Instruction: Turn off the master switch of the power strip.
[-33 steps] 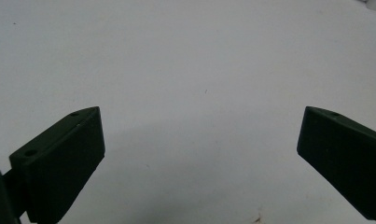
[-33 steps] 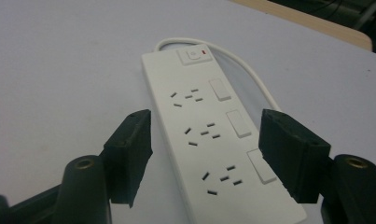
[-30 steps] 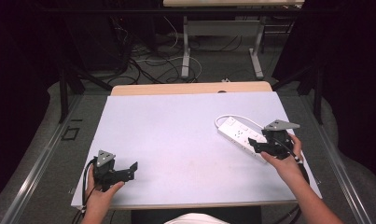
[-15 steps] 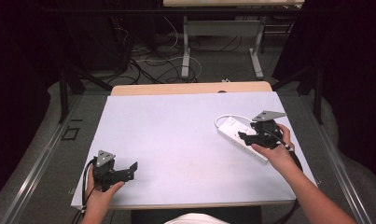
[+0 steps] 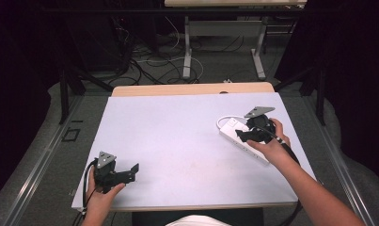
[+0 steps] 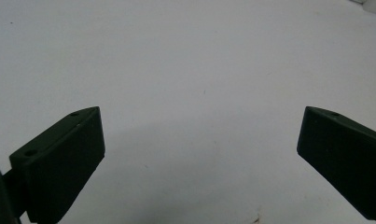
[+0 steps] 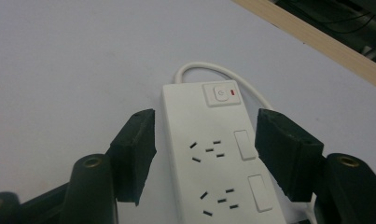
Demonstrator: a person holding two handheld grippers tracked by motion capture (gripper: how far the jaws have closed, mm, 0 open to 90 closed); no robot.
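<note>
both sets of jaws are spread wide with nothing between the pads, and the right pair straddles a power strip without touching it.

the right gripper (image 7: 202, 156) hangs over the white power strip (image 7: 220, 158), which lies flat on the right side of the table (image 5: 177, 136), switch (image 7: 220, 94) end pointing away and cord (image 7: 209, 69) looping off behind it. the left gripper (image 6: 199, 154) idles low near the front left corner. the strip looks like rigid smooth plastic, fairly light, so probably a bit slippery; i'd pinch it across the long side walls near the middle, clear of the rocker switches (image 7: 245, 143). the cord may drag when it lifts.
</note>
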